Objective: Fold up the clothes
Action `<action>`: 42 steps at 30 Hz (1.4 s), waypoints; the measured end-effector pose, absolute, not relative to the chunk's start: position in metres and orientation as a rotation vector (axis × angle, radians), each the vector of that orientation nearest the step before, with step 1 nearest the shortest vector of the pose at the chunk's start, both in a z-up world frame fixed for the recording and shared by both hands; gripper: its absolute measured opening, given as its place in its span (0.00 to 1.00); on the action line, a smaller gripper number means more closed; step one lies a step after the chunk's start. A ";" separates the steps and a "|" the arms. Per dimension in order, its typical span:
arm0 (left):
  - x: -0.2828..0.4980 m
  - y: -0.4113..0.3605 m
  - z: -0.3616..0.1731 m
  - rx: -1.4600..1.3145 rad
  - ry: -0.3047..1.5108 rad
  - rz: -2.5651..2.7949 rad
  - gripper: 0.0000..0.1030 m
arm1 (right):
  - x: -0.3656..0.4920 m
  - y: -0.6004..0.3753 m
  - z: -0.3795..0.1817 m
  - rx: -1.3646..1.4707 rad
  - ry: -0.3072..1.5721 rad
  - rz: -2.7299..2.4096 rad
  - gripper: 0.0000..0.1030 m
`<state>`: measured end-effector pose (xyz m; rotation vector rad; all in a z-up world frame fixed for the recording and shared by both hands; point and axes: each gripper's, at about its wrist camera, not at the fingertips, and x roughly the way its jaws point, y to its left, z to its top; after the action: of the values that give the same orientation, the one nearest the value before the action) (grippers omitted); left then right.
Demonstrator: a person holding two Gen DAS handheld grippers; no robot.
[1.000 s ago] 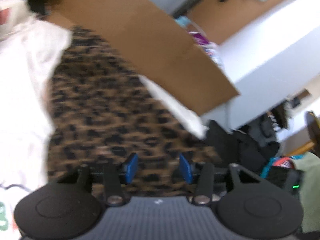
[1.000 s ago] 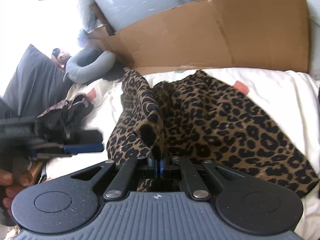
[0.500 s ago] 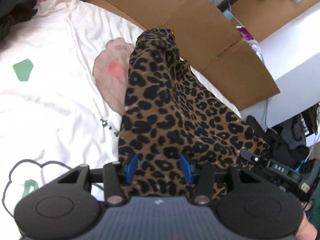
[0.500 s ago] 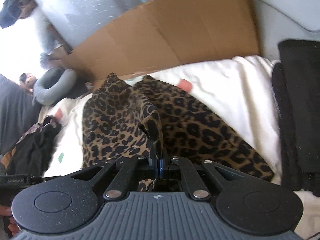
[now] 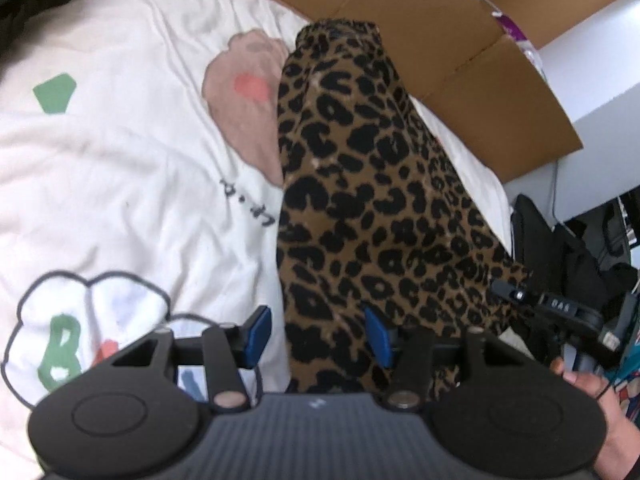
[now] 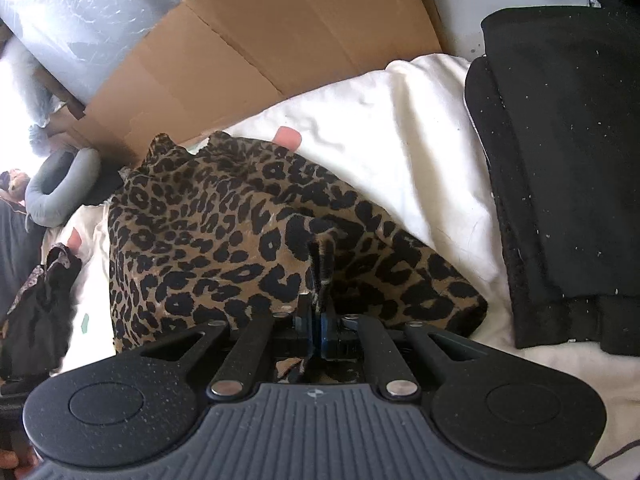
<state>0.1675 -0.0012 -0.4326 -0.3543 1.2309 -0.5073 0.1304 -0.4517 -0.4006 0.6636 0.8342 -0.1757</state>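
Leopard-print garment (image 5: 360, 184) on white bedsheet (image 5: 120, 184), left gripper (image 5: 316, 334) jaws opening over its edge, right gripper (image 6: 316, 328) jaws opening, fold of garment between them

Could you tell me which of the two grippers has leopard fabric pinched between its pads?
The right gripper: it pinches the leopard-print garment; the left gripper is open.

Leopard-print garment (image 5: 360, 184), folded lengthwise, lying on white bedding (image 5: 120, 180)
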 end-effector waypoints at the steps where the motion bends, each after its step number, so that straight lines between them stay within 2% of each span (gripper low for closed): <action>1: 0.167 -0.001 -0.434 -0.353 1.238 -0.508 0.53 | 0.130 -0.452 -0.399 0.654 0.831 -0.179 0.06; 5: 0.167 0.001 -0.436 -0.352 1.255 -0.517 0.53 | 0.129 -0.458 -0.395 0.640 0.816 -0.200 0.27; 8: 0.167 0.001 -0.435 -0.351 1.272 -0.535 0.52 | 0.130 -0.467 -0.392 0.644 0.810 -0.227 0.28; 10: 0.164 0.002 -0.434 -0.345 1.287 -0.553 0.48 | 0.129 -0.473 -0.393 0.662 0.812 -0.236 0.25; 11: 0.163 0.003 -0.434 -0.340 1.293 -0.560 0.35 | 0.129 -0.474 -0.394 0.665 0.815 -0.231 0.07; 12: 0.162 0.002 -0.433 -0.334 1.297 -0.567 0.24 | 0.129 -0.475 -0.394 0.667 0.818 -0.226 0.02; 13: 0.160 0.001 -0.431 -0.327 1.299 -0.581 0.09 | 0.128 -0.474 -0.391 0.658 0.813 -0.222 0.02; 16: 0.157 -0.005 -0.418 -0.308 1.269 -0.609 0.04 | 0.126 -0.472 -0.381 0.633 0.795 -0.212 0.02; 21: 0.158 -0.012 -0.399 -0.315 1.225 -0.640 0.03 | 0.119 -0.474 -0.366 0.613 0.761 -0.216 0.02; 27: 0.157 -0.014 -0.398 -0.308 1.253 -0.695 0.04 | 0.109 -0.482 -0.370 0.614 0.770 -0.258 0.02; 28: 0.156 -0.014 -0.400 -0.294 1.262 -0.694 0.06 | 0.108 -0.483 -0.372 0.619 0.776 -0.262 0.02; 32: 0.155 -0.009 -0.408 -0.260 1.302 -0.658 0.27 | 0.104 -0.485 -0.383 0.616 0.797 -0.274 0.02; 36: 0.158 0.001 -0.410 -0.300 1.315 -0.640 0.29 | 0.102 -0.487 -0.393 0.614 0.812 -0.285 0.02; 42: 0.161 -0.004 -0.413 -0.286 1.340 -0.653 0.42 | 0.096 -0.484 -0.381 0.604 0.796 -0.281 0.02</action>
<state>0.1607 -0.0036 -0.4126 -0.2856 1.3405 -0.6525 0.0961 -0.4840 -0.3808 0.6042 0.7958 -0.2814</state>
